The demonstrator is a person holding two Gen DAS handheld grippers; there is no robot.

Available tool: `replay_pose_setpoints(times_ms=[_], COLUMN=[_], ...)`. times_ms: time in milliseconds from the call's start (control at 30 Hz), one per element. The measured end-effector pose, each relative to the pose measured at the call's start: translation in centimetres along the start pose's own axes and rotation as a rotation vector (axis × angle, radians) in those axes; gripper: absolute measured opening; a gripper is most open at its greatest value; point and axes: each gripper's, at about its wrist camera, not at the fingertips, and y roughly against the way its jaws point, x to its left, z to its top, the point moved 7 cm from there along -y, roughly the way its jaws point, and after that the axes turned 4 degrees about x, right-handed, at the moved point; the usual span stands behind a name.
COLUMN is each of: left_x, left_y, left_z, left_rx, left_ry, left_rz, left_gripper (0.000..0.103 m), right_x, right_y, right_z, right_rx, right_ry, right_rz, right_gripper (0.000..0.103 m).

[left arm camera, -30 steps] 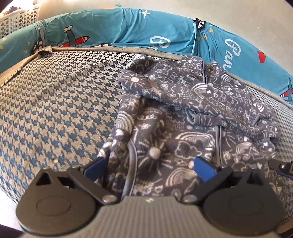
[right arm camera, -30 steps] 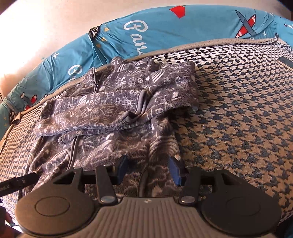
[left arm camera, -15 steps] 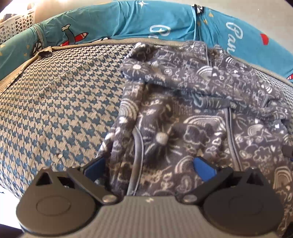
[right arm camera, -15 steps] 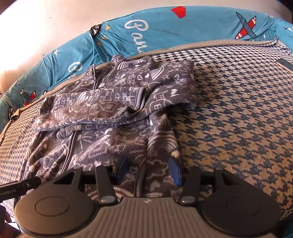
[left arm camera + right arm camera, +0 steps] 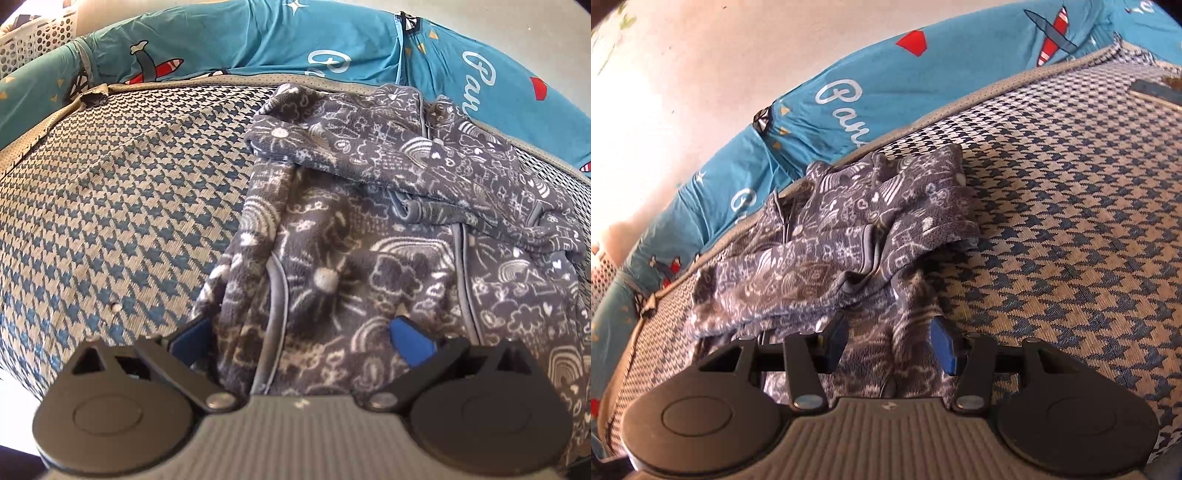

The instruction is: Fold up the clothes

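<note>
**Fleece garment spread on the houndstooth mattress, both grippers at its near hem**

Fleece garment (image 5: pixel 369 229), grey with white doodles of rainbows, clouds and suns, lies in the left wrist view with its long axis running straight away from the fingers toward the far mattress edge. Its near hem sits between the two blue pads (image 5: pixel 412 345). The left gripper (image 5: pixel 301 336) has its fingers spread wide, and the cloth between them looks loose; neither pad visibly presses it. A folded-over sleeve or hood crosses the far part of the garment, ahead of the fingers and angled to their right. A grey piped seam runs lengthwise just inside the left finger. Outside the left finger the mattress (image 5: pixel 110 206) is bare, a woven blue-and-tan houndstooth with a beige mesh border. Beyond the garment a teal cover (image 5: pixel 258 40) printed with planes and white script rises behind the mattress, and a white perforated basket (image 5: pixel 33 37) shows far off to the left.

In the right wrist view the whole scene is tilted. The garment (image 5: pixel 849 236) stretches ahead of the fingers and off to their left, its far end bunched in thick soft folds by the mesh border. A narrow strip of it passes between the blue pads (image 5: pixel 943 345). The right gripper (image 5: pixel 890 341) stands about half spread; whether its pads squeeze the strip I cannot tell. To the right of the fingers the houndstooth mattress (image 5: pixel 1071 221) is clear. The teal cover (image 5: pixel 886 85) curves behind, with a pale wall (image 5: pixel 683 74) above it.
</note>
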Motion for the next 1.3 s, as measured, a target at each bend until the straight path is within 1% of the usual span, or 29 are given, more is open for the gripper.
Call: replay_pose_setpoints(times_ms=[100,200,267,367,433,567,633,733,800,867,1033,1167,1300], left_x=[0.0,-0.1,-0.1,-0.3,-0.6,-1.3,-1.7,-1.7,-1.5,-1.2,-0.4,-0.3,-0.3], left_y=[0.3,0.4,0.4,0.7,1.0,1.5,1.9,2.2,2.1,1.8,0.5,0.5,0.7], left_z=[0.3,0.9,1.4,2.8,3.7,5.9,7.1,8.9,9.9,10.5,11.1,10.8,10.6], left_rx=[-0.013,-0.020,-0.022,-0.036,-0.046,-0.062,-0.084,-0.125,-0.136,-0.138,-0.091,-0.089,-0.091], left_ry=[0.008,0.003,-0.005,-0.020,-0.036,-0.087,-0.142,-0.214,-0.231,-0.223,-0.151,-0.153,-0.156], left_rz=[-0.012,-0.013,-0.012,-0.012,-0.021,-0.049,-0.039,-0.020,-0.020,-0.023,-0.054,-0.053,-0.056], left_gripper=[0.103,0.103,0.103,0.103,0.103,0.103,0.103,0.103,0.103,0.103,0.103,0.103,0.103], right_x=[-0.4,-0.7,-1.1,-1.8,-2.6,-4.0,-4.5,-4.5,-4.6,-4.6,-3.6,-2.8,-2.0], right_y=[-0.5,-0.9,-1.6,-2.7,-3.4,-5.2,-6.2,-7.3,-8.0,-8.6,-9.9,-10.8,-11.1], right_z=[1.1,2.5,3.2,4.2,5.0,5.9,6.0,6.2,6.6,6.9,7.8,7.8,7.6], right_rx=[0.010,0.014,0.041,0.076,0.075,0.094,0.106,0.097,0.085,0.070,0.050,0.064,0.054], right_ry=[-0.033,-0.056,-0.088,-0.138,-0.183,-0.251,-0.285,-0.311,-0.324,-0.335,-0.316,-0.329,-0.282], right_rz=[0.030,0.040,0.054,0.071,0.074,0.057,0.068,0.100,0.109,0.117,0.141,0.181,0.155], right_gripper=[0.049,0.049,0.049,0.049,0.049,0.049,0.049,0.049,0.049,0.049,0.052,0.052,0.052])
